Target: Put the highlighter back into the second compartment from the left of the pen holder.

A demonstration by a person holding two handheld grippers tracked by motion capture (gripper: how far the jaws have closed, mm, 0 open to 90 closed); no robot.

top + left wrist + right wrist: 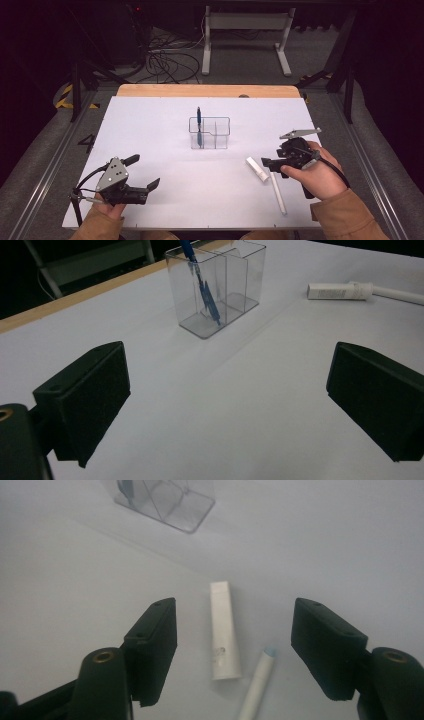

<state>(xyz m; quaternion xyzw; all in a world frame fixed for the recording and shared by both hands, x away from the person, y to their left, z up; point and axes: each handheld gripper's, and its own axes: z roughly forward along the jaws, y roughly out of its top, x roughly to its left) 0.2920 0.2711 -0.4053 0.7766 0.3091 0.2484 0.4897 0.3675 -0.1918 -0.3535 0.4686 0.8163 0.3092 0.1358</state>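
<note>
A clear two-compartment holder (210,133) stands mid-table with a blue pen (199,124) upright in its left compartment. To the right of the holder and nearer me lie a short white tube (257,168) and a long white stick (278,194), end to end. My right gripper (266,162) hovers just over the tube, open. In the right gripper view the tube (223,630) lies lengthwise between the spread jaws (235,617), untouched by either pad, with the stick (257,685) beside its near end. My left gripper (143,172) rests open at the front left, nothing between its jaws (225,405).
The white sheet (165,115) covers the table, with a wooden edge (207,90) at the back. In the left gripper view the holder (235,285), pen (206,292) and tube (332,290) lie ahead. Cables and a stand's legs sit on the floor beyond.
</note>
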